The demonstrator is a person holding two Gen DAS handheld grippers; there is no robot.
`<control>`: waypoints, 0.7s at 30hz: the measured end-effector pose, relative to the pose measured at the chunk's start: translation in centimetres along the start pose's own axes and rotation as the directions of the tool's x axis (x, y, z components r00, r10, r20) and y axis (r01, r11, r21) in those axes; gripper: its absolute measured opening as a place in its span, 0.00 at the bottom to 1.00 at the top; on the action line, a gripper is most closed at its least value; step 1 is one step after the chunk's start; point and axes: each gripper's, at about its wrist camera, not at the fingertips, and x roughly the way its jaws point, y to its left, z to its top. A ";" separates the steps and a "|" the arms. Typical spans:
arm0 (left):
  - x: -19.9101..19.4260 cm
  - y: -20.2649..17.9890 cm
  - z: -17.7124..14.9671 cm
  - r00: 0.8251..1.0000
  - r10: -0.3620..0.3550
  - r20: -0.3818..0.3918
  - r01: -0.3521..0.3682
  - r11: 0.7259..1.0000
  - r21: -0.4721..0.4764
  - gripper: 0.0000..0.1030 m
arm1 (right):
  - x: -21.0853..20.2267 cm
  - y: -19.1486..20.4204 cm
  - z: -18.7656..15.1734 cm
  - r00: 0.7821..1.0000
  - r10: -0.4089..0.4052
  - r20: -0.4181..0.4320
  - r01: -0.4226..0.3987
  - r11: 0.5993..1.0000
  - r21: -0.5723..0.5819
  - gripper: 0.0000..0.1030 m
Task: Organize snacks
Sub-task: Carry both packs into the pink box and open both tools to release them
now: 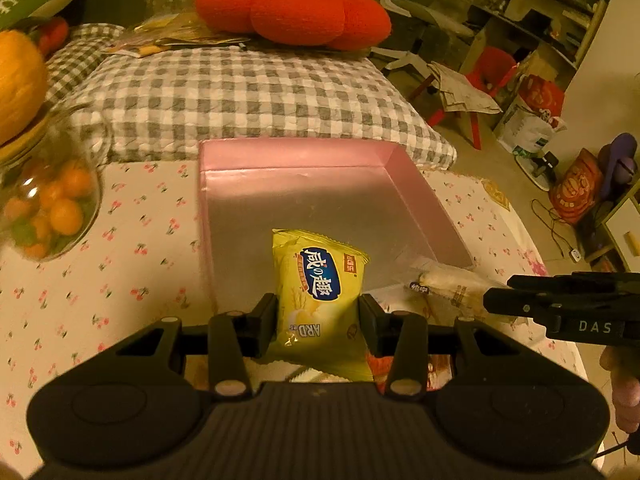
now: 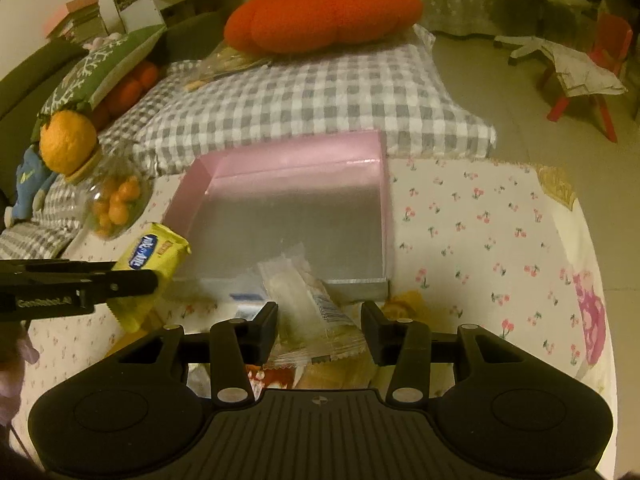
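Observation:
My left gripper [image 1: 318, 316] is shut on a yellow cracker packet [image 1: 318, 280] and holds it over the near edge of the pink box [image 1: 296, 152]. The packet also shows in the right wrist view [image 2: 154, 250], with the left gripper [image 2: 156, 278] beside it. My right gripper [image 2: 319, 322] is shut on a clear-wrapped snack [image 2: 304, 300] just before the box's [image 2: 280, 160] near wall. In the left wrist view the right gripper [image 1: 486, 300] holds that clear snack [image 1: 448, 286] at the right. The box's silver floor is bare.
More snack packets [image 2: 340, 372] lie on the cherry-print tablecloth [image 2: 480, 232] under the grippers. A glass jar of small oranges [image 1: 48, 200] stands left of the box. Behind is a checked cushion [image 1: 240, 92] with a red plush pumpkin [image 1: 288, 8].

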 end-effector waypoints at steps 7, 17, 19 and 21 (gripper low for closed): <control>2.5 0.4 1.8 1.000 -0.006 -0.005 0.005 0.998 -0.059 0.39 | 2.2 -1.3 1.9 1.000 0.003 -0.012 -0.003 0.999 0.045 0.42; 5.7 1.8 2.9 0.998 0.046 -0.036 -0.051 0.987 -0.152 0.39 | 5.8 -1.8 4.1 1.000 0.001 -0.021 0.001 0.996 0.089 0.35; 6.1 2.1 2.9 0.998 0.057 -0.034 -0.061 0.986 -0.158 0.39 | 6.1 -1.5 4.3 1.000 -0.004 -0.021 0.006 0.997 0.076 0.36; 6.3 2.4 2.9 0.998 0.061 -0.033 -0.065 0.984 -0.165 0.40 | 6.4 -1.3 4.5 1.000 -0.016 -0.024 0.018 0.998 0.064 0.36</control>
